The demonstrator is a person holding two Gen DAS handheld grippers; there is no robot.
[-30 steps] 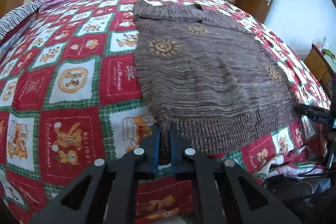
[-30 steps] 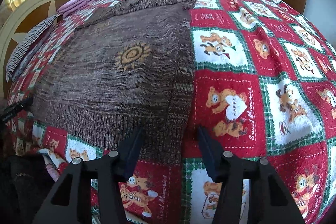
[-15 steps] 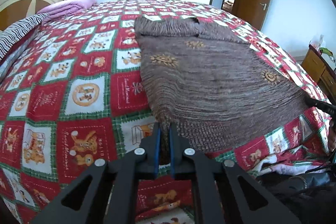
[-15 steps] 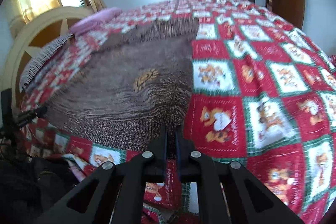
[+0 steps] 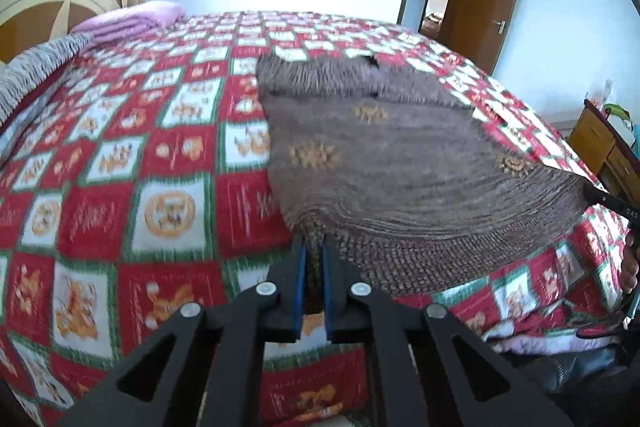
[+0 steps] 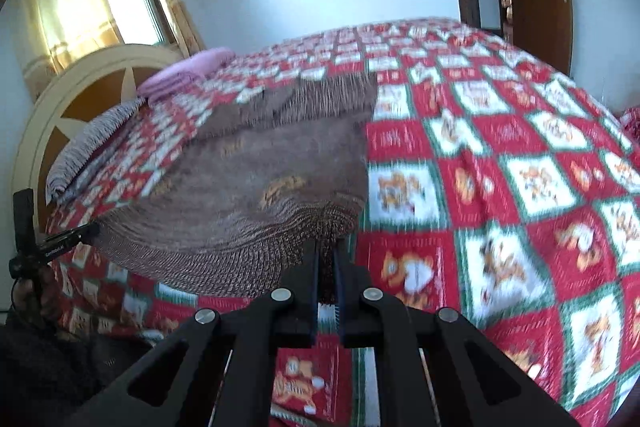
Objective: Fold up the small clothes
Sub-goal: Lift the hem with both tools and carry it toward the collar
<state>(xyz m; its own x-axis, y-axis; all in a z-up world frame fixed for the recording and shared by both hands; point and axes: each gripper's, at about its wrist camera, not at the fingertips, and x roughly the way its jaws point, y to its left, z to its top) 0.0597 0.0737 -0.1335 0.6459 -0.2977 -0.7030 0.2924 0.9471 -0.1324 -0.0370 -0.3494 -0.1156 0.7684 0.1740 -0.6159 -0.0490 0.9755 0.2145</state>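
I count one brown sweater (image 5: 404, 163) on the checked bedspread (image 5: 132, 155) and two grippers. My left gripper (image 5: 314, 259) is clamped on the sweater's near left hem corner, my right gripper (image 6: 327, 267) on the near right corner, the hem lifted between them.

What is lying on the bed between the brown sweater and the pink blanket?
Only bare quilt separates the sweater from the pink blanket; the left wrist view shows it best.
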